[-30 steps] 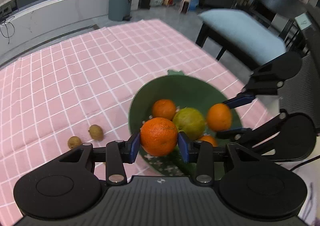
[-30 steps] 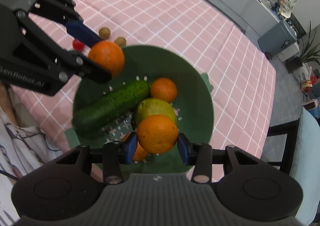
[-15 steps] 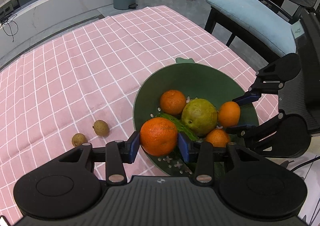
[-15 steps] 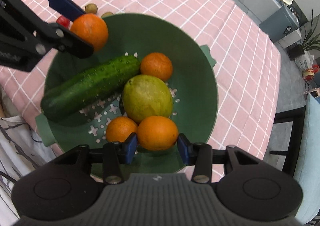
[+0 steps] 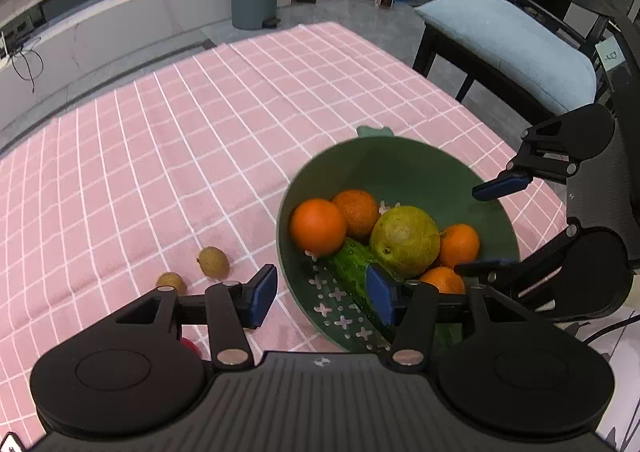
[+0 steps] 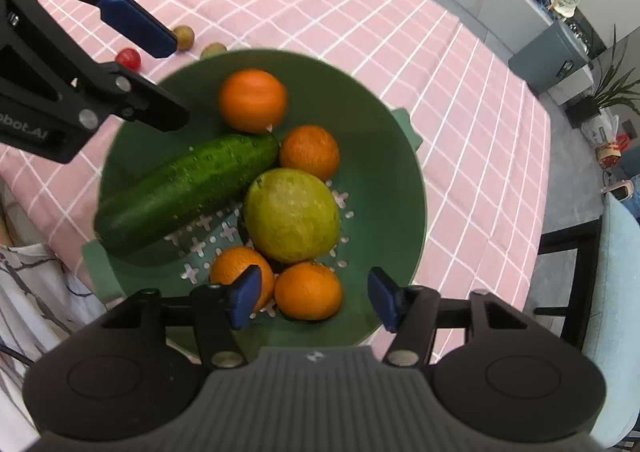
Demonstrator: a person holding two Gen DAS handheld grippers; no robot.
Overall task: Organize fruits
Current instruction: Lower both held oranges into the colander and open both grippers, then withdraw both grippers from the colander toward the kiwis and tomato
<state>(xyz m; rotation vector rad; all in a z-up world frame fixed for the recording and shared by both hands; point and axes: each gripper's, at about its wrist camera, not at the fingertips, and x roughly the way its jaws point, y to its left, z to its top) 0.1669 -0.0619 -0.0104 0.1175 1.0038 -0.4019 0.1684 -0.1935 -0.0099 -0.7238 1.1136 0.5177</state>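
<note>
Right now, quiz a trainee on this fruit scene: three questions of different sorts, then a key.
1. How many oranges lie in the green colander?
2. True or false: the cucumber lies on the tablecloth.
3. What lies on the cloth outside the colander? A) two small brown fruits and a small red one; B) a banana; C) nothing.

Key: 1. Four. 2. False, it lies in the colander. 3. A.

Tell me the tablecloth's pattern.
Pink tablecloth with a white grid, clearest in the left wrist view.
</note>
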